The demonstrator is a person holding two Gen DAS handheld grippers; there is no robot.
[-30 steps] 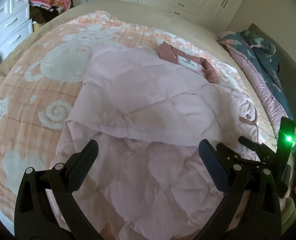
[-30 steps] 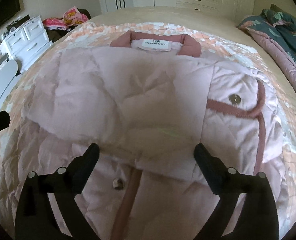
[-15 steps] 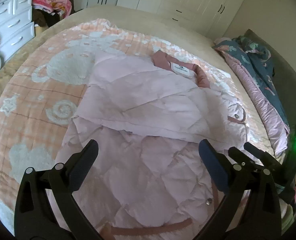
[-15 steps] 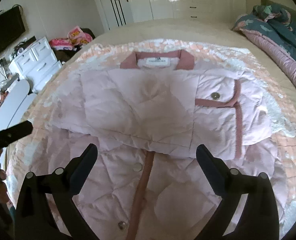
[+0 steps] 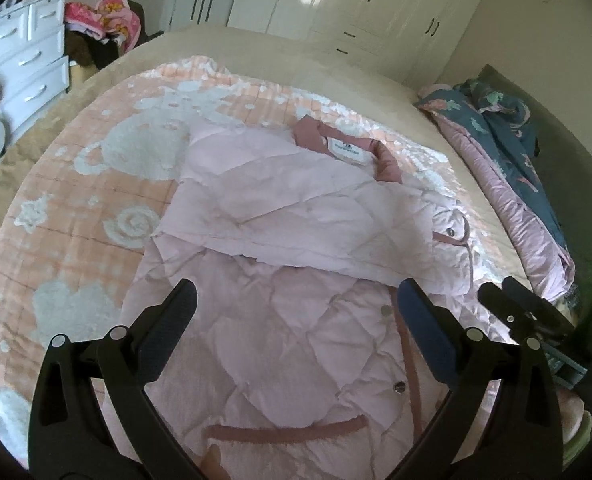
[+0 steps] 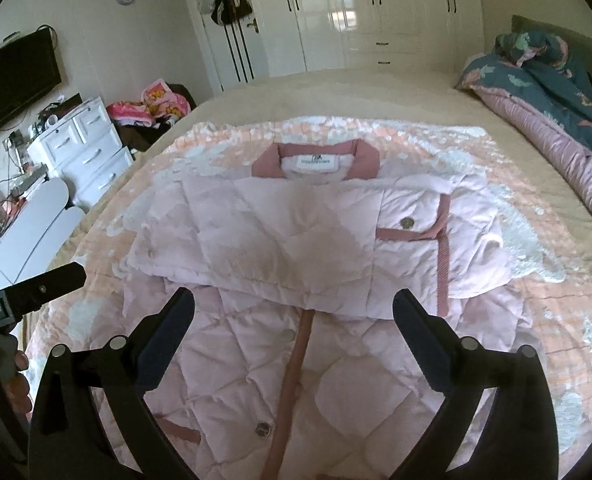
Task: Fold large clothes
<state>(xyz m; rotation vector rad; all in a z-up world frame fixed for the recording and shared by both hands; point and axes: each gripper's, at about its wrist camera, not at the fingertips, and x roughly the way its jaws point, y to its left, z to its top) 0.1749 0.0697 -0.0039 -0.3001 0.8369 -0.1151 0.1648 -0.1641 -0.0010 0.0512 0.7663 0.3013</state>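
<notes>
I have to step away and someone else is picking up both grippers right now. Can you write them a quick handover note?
Left gripper: open, holding nothing, above the jacket's lower half.
Right gripper: open, holding nothing, above the button placket.
The pink quilted jacket lies flat on the peach blanket, collar at the far end.
Done: both sleeves are folded across the chest.
Left: probably bring the hem up toward the collar, then smooth the bundle.

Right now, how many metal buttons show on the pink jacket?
3: one on the chest pocket flap, one beside the front strip, one near the hem. Folded sleeves may hide more.
</notes>
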